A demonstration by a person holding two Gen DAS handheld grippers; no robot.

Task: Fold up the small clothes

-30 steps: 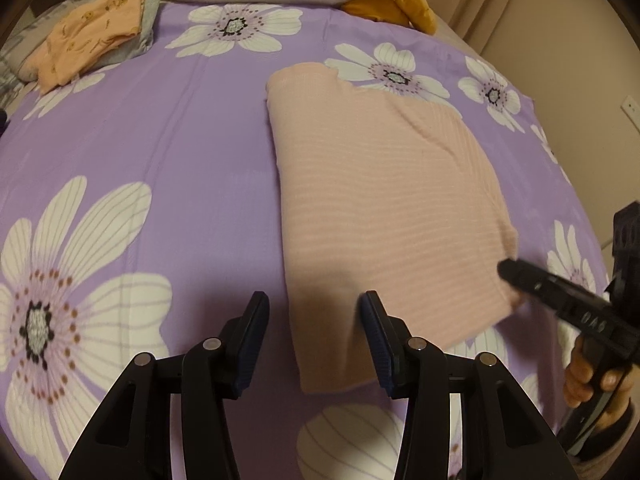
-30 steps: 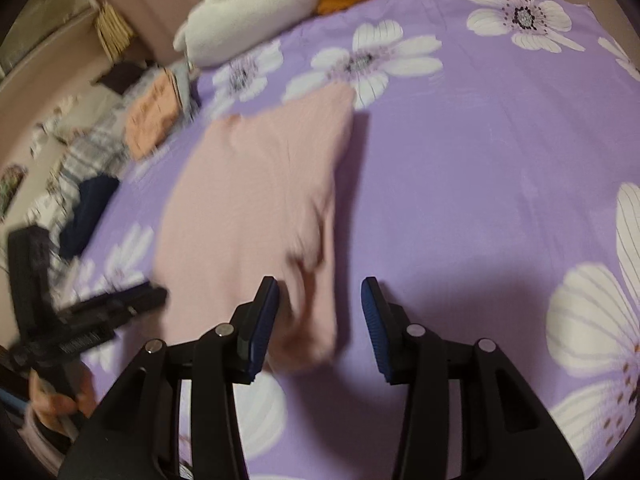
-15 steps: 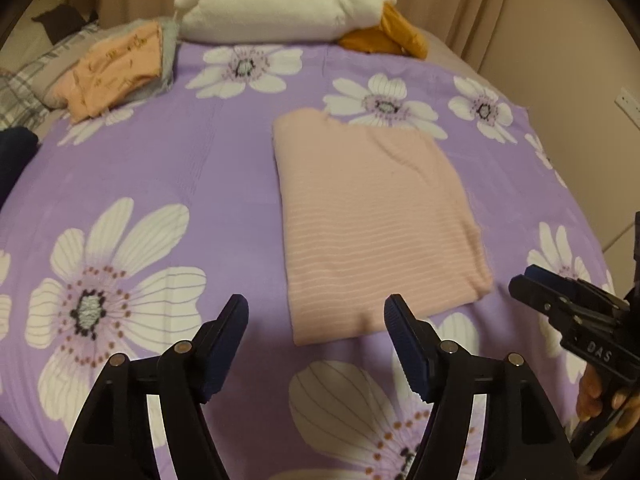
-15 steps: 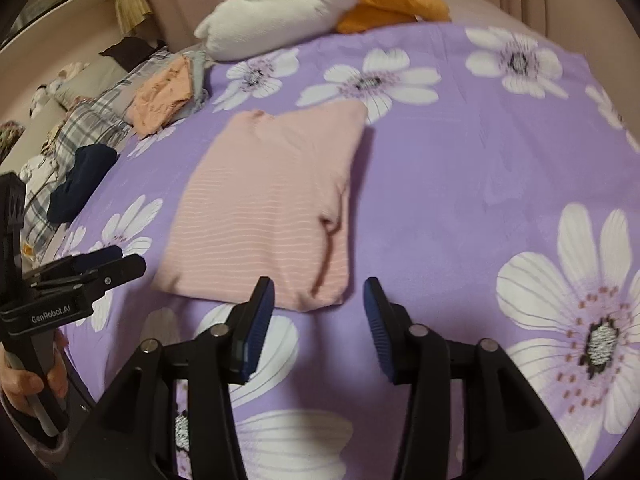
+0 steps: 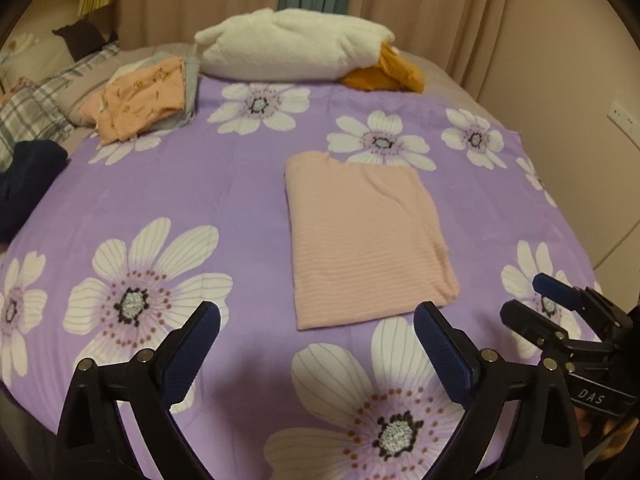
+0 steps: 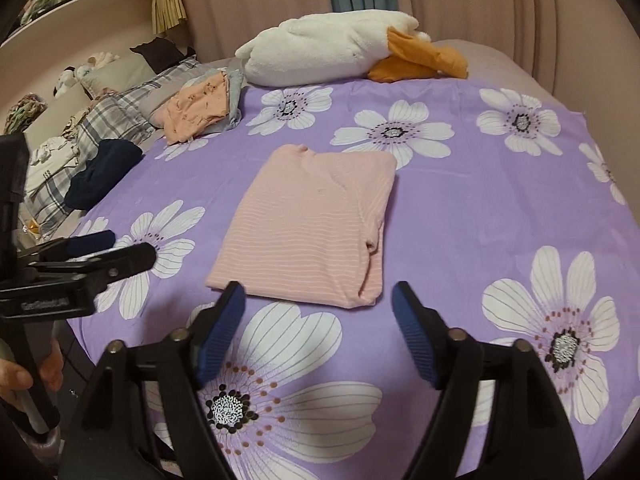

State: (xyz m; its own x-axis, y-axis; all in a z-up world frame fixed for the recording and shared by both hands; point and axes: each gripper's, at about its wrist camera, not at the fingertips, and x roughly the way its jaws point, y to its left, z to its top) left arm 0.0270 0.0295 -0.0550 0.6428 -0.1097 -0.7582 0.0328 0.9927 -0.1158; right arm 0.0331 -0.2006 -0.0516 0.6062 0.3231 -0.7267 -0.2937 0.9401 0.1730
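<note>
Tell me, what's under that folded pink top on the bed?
The pink top lies flat on the purple flowered bedspread, partly covering a white flower print at its far edge. Whatever else lies beneath, or inside its folds, is hidden.

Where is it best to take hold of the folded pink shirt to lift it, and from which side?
Probably the near hem of the pink shirt, from the near side. It lies flat; that edge faces both tools, and its right corner is thickest.
</note>
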